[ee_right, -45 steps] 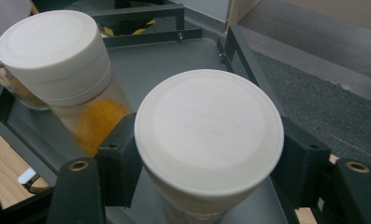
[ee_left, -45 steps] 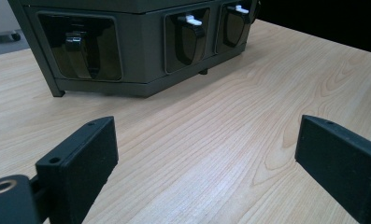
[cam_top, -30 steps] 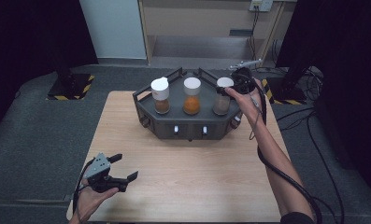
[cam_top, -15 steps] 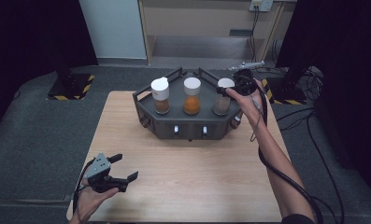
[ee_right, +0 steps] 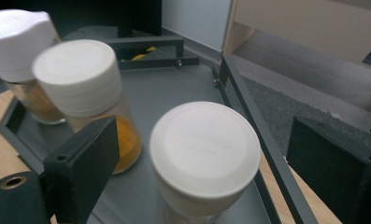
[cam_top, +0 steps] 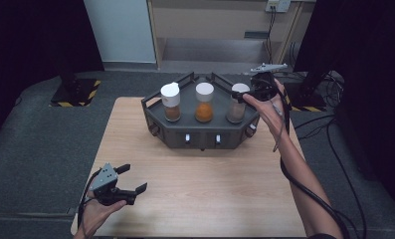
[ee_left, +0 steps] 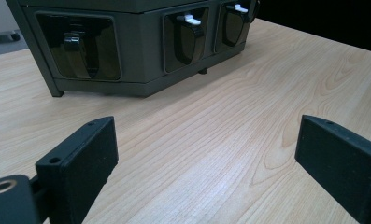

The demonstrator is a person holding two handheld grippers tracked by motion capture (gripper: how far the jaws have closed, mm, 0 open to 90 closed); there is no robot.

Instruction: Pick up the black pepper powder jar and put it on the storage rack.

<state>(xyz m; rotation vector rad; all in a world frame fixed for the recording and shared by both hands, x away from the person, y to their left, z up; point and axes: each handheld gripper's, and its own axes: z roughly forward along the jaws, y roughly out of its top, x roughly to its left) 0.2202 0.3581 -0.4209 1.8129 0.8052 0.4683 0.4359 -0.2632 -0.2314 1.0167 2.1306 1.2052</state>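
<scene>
A dark grey rack (cam_top: 200, 137) at the table's far side holds three white-capped jars: brown powder on the left (cam_top: 170, 102), orange in the middle (cam_top: 204, 102), pale contents on the right (cam_top: 236, 107). My right gripper (cam_top: 242, 92) is at the right jar's cap. In the right gripper view that cap (ee_right: 204, 144) lies between the jaws of the right gripper (ee_right: 206, 156) with a gap on each side. These jaws have just been opening. My left gripper (cam_top: 135, 178) rests open near the front left corner, nothing between the jaws of the left gripper (ee_left: 206, 154).
The rack has raised rails (ee_right: 248, 107) around the jars and small white levers (ee_left: 191, 19) on its front face. A cable (cam_top: 304, 189) trails along the right forearm. Bare wooden tabletop (cam_top: 210, 194) stretches between the rack and the front edge.
The right hand has shifted only slightly at the right jar's cap. The left hand and its gripper have stayed where they were.
</scene>
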